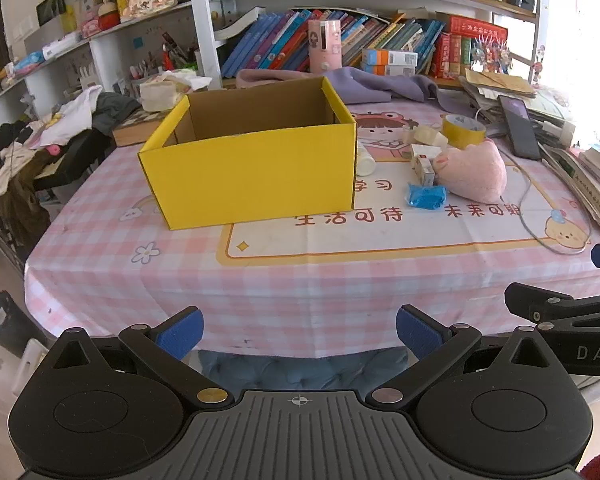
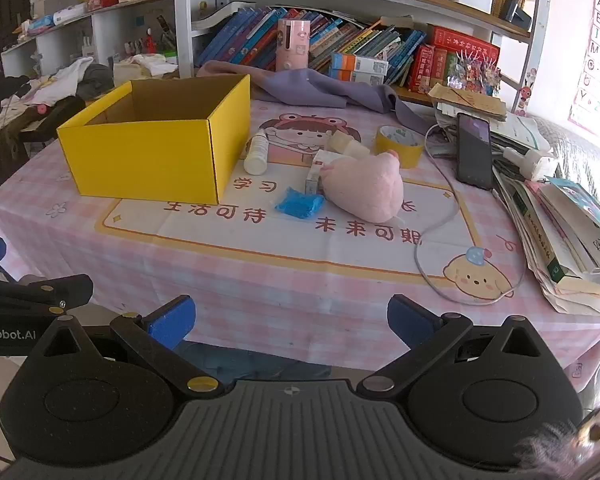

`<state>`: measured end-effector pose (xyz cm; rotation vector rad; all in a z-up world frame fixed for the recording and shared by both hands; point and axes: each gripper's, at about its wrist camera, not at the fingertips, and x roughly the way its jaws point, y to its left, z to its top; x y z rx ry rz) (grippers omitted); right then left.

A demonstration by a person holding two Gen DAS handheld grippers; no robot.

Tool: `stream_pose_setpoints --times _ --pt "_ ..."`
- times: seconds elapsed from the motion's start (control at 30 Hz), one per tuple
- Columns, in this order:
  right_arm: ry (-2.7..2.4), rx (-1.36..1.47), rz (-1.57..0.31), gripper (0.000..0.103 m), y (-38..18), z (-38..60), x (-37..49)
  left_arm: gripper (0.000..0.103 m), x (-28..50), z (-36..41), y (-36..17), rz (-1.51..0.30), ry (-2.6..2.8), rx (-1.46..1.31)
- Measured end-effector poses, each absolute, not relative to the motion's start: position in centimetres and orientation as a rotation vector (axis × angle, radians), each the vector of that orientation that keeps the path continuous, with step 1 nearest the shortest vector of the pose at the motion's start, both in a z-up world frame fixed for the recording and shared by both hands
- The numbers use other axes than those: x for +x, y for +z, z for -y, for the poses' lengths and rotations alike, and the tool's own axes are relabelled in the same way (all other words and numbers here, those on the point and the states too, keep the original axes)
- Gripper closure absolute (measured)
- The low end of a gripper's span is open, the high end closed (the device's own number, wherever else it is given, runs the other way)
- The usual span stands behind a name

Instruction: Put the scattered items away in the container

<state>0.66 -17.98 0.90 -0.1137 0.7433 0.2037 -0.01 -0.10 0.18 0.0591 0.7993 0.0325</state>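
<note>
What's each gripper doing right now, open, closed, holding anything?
Left gripper: open, holding nothing, short of the table edge.
Right gripper: open, holding nothing, also short of the table edge.

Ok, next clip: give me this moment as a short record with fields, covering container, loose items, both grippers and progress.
container: yellow box, open top, no items visible inside
loose items: white bottle lying beside the box; blue packet; pink plush; small carton partly behind the plush; yellow tape roll
left gripper: open, holding nothing, at the near table edge
right gripper: open, holding nothing, at the near table edge
progress: nothing seen in the box yet
</note>
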Motion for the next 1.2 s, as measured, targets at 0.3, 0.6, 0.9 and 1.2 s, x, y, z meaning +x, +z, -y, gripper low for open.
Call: stream_pose_setpoints --times 0.3,0.6,0.9,1.2 --pt "0.205 -0.114 -0.743 0.000 0.91 17.98 0.60 0.000 0.34 0.00 0.11 -0.810 0.035 0.040" --pt "0.203 -0.114 -0.742 0.000 0.97 18.00 0.54 0.000 0.20 -0.19 0.27 -0.801 0.037 0.037" --pt "0.204 -0.114 -0.742 0.000 1.21 17.92 0.41 0.000 0.13 -0.42 0.32 -0.797 0.039 0.029" --pt "0.204 -0.114 -0.744 0.000 0.96 18.20 0.61 0.000 0.00 -0.39 0.40 -0.793 0.027 0.016"
